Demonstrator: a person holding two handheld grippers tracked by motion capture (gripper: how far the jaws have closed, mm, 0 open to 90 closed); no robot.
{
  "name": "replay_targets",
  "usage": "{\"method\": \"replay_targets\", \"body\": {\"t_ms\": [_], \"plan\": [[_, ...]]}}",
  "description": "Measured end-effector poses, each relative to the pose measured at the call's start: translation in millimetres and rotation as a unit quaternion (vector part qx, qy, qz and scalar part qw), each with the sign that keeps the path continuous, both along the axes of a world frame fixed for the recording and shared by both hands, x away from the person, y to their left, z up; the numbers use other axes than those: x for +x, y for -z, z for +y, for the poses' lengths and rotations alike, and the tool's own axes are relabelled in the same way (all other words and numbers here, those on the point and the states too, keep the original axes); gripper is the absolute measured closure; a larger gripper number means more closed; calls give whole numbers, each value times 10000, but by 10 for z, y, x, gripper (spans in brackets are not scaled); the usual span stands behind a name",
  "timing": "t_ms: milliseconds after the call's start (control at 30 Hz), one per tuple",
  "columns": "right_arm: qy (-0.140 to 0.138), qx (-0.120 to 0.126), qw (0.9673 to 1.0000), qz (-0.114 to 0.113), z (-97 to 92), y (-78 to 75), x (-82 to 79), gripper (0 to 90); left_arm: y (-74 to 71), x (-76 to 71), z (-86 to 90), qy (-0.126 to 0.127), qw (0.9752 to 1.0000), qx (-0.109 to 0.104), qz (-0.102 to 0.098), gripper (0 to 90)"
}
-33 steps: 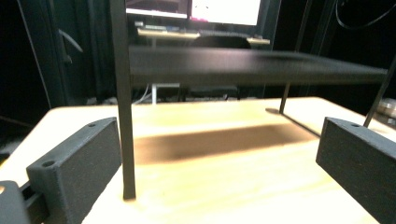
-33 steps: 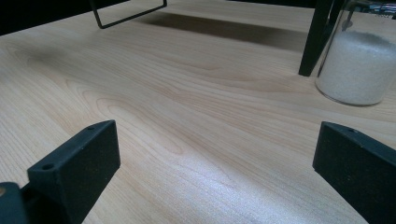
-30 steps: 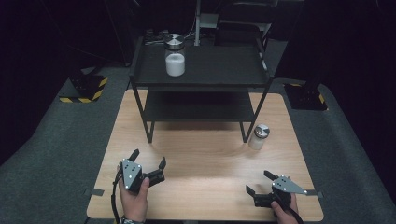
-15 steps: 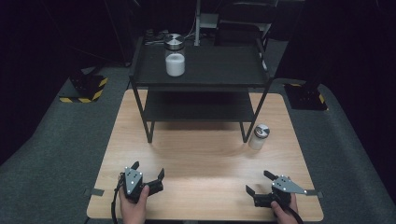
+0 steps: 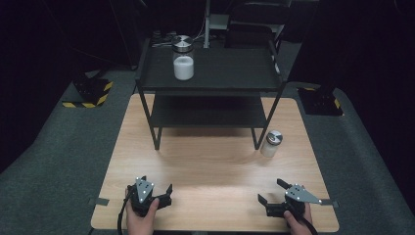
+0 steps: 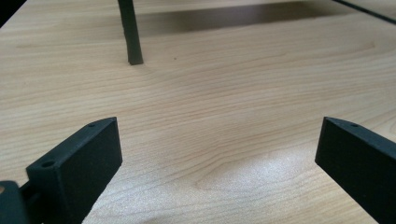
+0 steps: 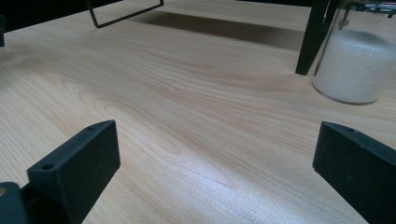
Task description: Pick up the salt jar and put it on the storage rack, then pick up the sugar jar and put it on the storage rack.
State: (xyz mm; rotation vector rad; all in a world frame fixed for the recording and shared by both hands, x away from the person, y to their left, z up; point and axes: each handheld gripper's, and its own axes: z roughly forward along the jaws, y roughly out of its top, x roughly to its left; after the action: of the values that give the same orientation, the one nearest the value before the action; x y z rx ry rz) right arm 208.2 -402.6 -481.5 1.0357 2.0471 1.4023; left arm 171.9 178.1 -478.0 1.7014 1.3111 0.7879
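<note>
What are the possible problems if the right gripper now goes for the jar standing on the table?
The small jar stands right beside the shelf leg, so one of the open right gripper fingers may strike the leg. The jar looks like smooth glass; a grasp that is off centre might tip it or let it slip.

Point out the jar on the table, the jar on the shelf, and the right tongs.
Table jar [image 5: 270, 144], high view, glass body.
Shelf jar [image 5: 183, 66], high view, white contents.
Right tongs [image 5: 272, 192], high view, between fingertips.
</note>
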Motion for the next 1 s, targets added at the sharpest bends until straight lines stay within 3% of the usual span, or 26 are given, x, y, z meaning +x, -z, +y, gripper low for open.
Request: {"method": "replay_targets", "body": {"t_ms": [100, 267, 667, 1000], "plan": [[36, -15, 10000, -10, 12, -1, -10, 4, -46, 8, -102, 61, 9994, 331, 112, 8], [13, -49, 10000, -27, 17, -4, -10, 4, -29, -38, -165, 175, 9982, 581, -26, 9], [29, -87, 9999, -50, 32, -4, -19, 4, -35, -12, -86, 197, 9994, 284, 70, 7], [19, -127, 9999, -42, 43, -13, -17, 4, -26, -24, -107, 216, 9992, 342, 18, 7]]}}
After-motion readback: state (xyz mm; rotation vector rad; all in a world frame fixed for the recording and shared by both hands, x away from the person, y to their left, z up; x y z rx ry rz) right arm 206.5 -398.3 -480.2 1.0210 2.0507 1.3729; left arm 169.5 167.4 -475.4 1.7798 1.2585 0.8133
